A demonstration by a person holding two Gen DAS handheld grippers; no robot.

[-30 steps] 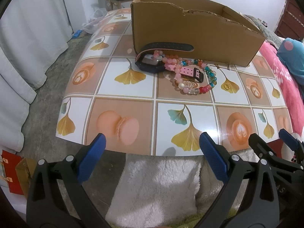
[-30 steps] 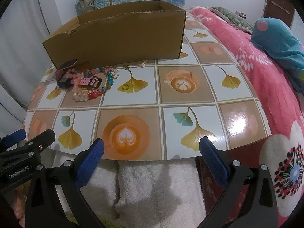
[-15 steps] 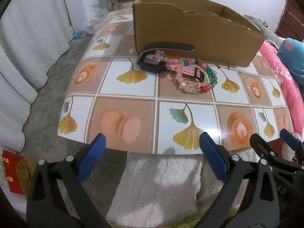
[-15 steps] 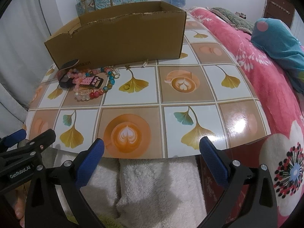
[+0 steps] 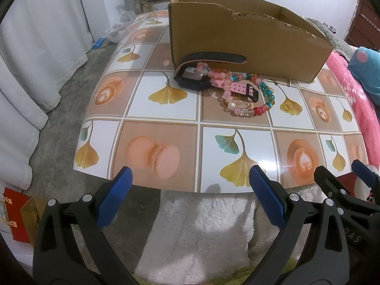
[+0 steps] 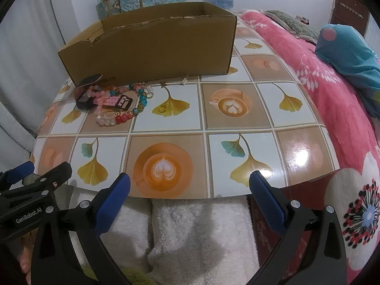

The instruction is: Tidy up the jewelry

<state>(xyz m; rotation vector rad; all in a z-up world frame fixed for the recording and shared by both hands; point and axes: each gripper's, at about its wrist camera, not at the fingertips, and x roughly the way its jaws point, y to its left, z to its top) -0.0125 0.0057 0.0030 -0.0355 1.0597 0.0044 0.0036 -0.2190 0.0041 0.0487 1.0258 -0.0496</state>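
Nothing looks sorted yet: every piece of jewelry in view lies on the glossy tabletop printed with ginkgo leaves and latte cups (image 5: 163, 128), outside the long brown cardboard box with a torn top edge (image 5: 249, 47) that stands at twelve o'clock in both views. The part of the box's inside that shows holds nothing, though its floor is mostly hidden behind the near wall. Touching the foot of that wall, the dark square-faced watch with a pink perforated strap and black buckle (image 5: 193, 79) lies tangled with a bracelet of pale pink, clear and red round beads (image 5: 239, 110) and a strand of teal and orange beads (image 5: 267, 92); which bead belongs to which loop is hard to tell. Just beside the heap, toward three o'clock of it, a small gold ring (image 5: 287, 107) rests apart on a yellow leaf print, and a tiny pale trinket (image 6: 184, 79) sits against the box wall, too small to identify. The left gripper (image 5: 190, 187) and the right gripper (image 6: 190, 187) both hover at six o'clock over the near table edge, jaws spread wide and empty, well apart from the pile. By my judgement the whole job remains: each item must be lifted and placed into the box, and the tangled watch and beads will probably need separating.
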